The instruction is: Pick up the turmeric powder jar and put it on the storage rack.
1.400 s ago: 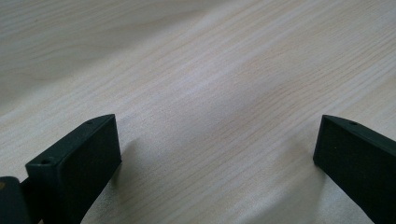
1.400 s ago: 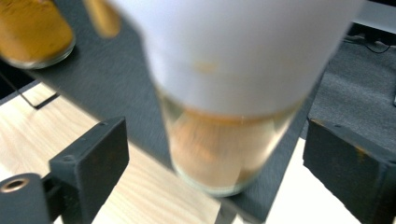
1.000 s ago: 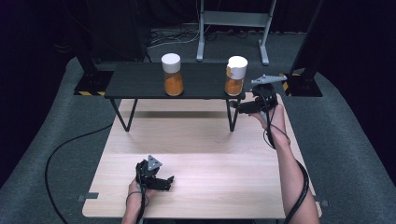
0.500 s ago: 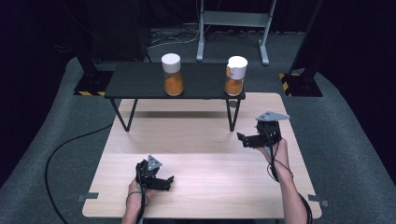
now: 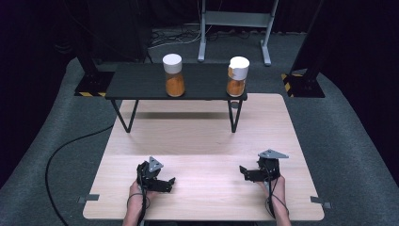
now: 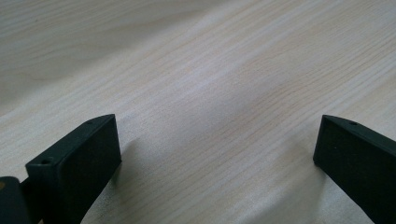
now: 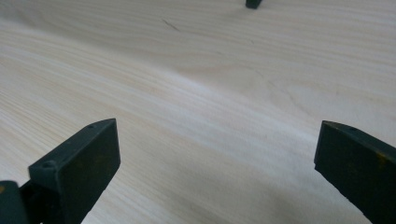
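Note:
Two jars of orange powder with white lids stand on a low black shelf [image 5: 141, 84]: one jar [image 5: 173, 75] near its middle, the other jar [image 5: 237, 76] at its right end. My left gripper [image 5: 170, 181] rests on the wooden table [image 5: 207, 136] near the front left, open, with bare wood between its jaws [image 6: 219, 154]. My right gripper [image 5: 242, 169] sits low at the front right, also open over bare wood [image 7: 217, 163]. Both are far from the jars.
The shelf stands on thin black legs [image 5: 234, 117] at the table's back. A black cable [image 5: 66, 155] runs over the grey floor at left. Stand bases [image 5: 303, 84] sit beyond the table's back corners. A small dark foot [image 7: 253, 3] shows at the top of the right gripper view.
My right gripper has come away from the right jar on the shelf, back and down to the table's front right. The left gripper has stayed put.

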The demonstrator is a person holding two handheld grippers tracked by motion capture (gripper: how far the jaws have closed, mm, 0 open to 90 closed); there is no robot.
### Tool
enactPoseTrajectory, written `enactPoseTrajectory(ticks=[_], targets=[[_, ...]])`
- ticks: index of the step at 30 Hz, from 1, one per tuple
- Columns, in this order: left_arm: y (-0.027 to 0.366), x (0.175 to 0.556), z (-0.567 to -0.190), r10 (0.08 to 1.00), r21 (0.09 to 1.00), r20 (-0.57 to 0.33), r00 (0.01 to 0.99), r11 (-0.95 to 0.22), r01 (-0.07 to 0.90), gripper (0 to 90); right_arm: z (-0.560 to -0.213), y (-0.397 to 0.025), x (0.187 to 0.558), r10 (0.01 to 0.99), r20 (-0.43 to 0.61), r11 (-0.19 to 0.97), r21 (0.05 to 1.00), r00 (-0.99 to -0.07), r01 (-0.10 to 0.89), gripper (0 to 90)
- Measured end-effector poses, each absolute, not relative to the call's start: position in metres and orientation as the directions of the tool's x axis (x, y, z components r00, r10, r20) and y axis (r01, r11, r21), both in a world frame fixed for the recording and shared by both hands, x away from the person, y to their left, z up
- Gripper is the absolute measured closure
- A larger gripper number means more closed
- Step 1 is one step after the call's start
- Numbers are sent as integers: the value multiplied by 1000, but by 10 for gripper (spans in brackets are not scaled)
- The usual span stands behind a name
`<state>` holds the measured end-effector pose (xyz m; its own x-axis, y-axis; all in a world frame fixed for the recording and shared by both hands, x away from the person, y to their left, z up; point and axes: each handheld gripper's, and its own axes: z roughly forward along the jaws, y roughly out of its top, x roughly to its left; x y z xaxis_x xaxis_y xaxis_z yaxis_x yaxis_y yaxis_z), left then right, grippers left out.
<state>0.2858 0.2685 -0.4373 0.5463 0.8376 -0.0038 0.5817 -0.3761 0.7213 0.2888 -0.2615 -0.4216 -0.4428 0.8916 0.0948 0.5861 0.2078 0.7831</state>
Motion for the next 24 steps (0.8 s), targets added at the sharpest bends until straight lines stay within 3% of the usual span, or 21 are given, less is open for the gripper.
enactPoseTrajectory(ticks=[24], targets=[[268,286,-437,837,722,-3,548,-378,580,2,-442,-260,271,906,43,222,800,-422,558,0]])
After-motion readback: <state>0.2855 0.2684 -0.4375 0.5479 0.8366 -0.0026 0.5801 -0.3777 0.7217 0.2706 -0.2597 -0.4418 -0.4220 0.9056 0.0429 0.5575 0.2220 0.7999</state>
